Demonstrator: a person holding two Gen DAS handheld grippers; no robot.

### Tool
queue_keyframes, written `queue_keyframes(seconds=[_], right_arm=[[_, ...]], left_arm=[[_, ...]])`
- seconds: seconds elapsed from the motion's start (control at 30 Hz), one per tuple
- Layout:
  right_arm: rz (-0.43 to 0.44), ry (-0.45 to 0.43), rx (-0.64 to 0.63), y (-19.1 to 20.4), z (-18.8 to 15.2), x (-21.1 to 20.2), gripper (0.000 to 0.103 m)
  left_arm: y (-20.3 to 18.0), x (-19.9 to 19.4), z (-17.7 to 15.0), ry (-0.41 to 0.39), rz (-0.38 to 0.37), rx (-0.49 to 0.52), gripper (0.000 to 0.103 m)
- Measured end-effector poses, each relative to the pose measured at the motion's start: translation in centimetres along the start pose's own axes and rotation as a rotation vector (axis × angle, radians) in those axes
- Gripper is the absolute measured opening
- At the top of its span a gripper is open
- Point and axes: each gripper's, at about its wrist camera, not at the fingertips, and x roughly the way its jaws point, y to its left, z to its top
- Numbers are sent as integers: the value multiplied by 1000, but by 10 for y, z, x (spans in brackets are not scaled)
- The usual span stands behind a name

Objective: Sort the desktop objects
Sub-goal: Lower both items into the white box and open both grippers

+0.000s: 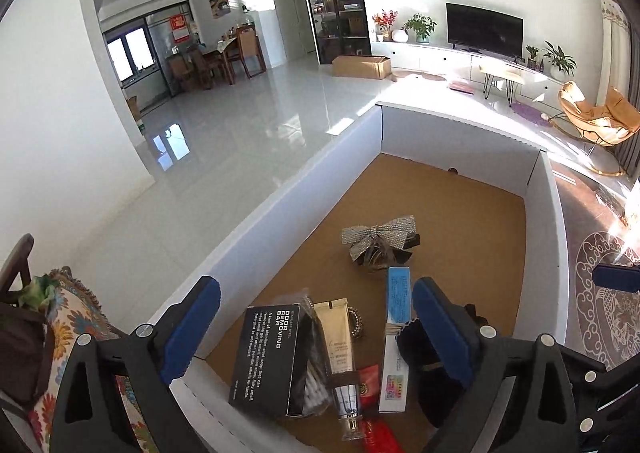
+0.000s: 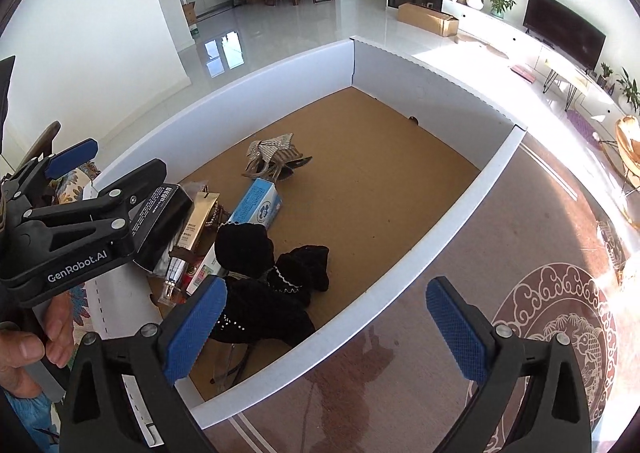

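A white cardboard box (image 1: 280, 205) (image 2: 460, 209) with a brown floor holds the sorted things. In it lie a black odor-bar box (image 1: 268, 357) (image 2: 160, 221), a beige cosmetic tube (image 1: 340, 345), a blue-and-white carton (image 1: 396, 333) (image 2: 258, 205), a silver sequin bow (image 1: 378, 241) (image 2: 272, 153) and a black fabric piece (image 2: 272, 285). My left gripper (image 1: 316, 329) is open and empty above the near end of the box, over the black box and tube. My right gripper (image 2: 326, 333) is open and empty over the box's near right wall.
The box rests on a patterned brown rug (image 2: 560, 325). A floral cushion (image 1: 68, 317) lies left of the box. Glossy white floor (image 1: 224, 141) spreads beyond, with a TV stand (image 1: 484, 53) and an orange chair (image 1: 592, 121) far right.
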Motion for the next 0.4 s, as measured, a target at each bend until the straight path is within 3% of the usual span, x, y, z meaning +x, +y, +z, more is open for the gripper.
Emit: queue_keyframes(seconds=[0.23, 0.4], right_arm=[[-9, 2, 4, 0, -3, 6, 100], [-11, 2, 0, 2, -2, 9, 100]], left_arm=[[7, 9, -2, 44, -48, -65, 98], [18, 10, -7, 28, -54, -146, 98]])
